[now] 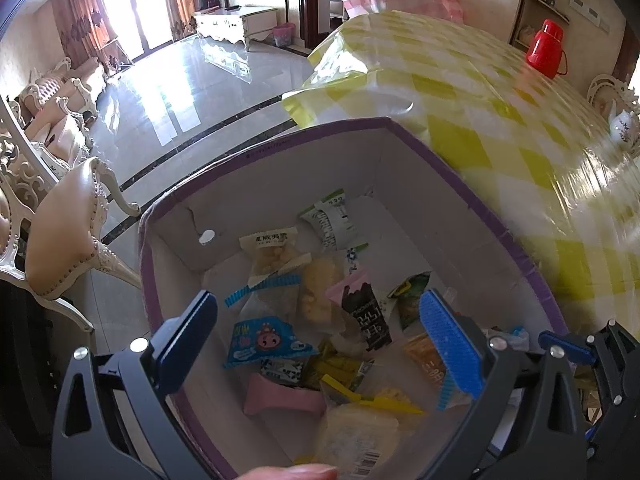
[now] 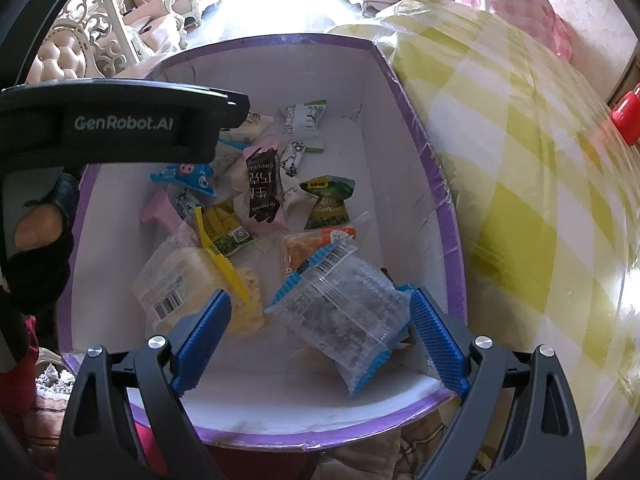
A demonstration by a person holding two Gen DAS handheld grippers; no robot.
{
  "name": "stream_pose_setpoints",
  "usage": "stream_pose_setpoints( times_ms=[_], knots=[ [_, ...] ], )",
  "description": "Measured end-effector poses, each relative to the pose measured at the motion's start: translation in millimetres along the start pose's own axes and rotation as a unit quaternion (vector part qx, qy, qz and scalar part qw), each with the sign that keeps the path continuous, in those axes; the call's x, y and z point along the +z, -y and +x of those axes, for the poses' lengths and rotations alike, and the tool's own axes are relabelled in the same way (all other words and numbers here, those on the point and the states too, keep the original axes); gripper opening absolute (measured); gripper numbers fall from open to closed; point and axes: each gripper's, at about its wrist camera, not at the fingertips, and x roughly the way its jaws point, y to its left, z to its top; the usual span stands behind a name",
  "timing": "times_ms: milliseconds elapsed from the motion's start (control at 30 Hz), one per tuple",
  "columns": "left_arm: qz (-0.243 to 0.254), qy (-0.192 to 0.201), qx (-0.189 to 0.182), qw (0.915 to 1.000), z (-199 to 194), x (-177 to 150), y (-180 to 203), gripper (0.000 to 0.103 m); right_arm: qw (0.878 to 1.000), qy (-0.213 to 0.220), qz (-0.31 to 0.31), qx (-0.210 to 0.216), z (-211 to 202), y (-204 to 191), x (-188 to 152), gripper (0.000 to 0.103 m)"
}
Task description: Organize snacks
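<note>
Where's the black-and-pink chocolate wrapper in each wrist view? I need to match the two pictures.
Left wrist: chocolate wrapper lies mid-box, just right of centre, between the open fingers.
Right wrist: chocolate wrapper lies in the box's upper middle, left of the green packet.
Shared landmark: the box's purple rim.

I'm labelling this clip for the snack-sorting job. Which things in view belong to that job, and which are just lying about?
Part of the job:
- white box with purple rim
- clear packet with blue edges
- chocolate packet
- green packet
- blue cartoon packet
- left gripper and right gripper, both open

Just lying about:
- red flask
- teapot
- checked tablecloth
- chair
</note>
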Motion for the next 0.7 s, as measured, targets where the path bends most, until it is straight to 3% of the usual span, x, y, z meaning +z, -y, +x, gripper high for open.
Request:
stream_pose_setpoints(
  times_ms=[700],
  knots=[
    [-0.007, -0.010, 0.004, 0.9999, 7.8, 0.8, -4.5, 0.102, 1.000, -0.001, 0.005, 0.006, 2.2, 0.5, -1.1, 0.088]
  ],
)
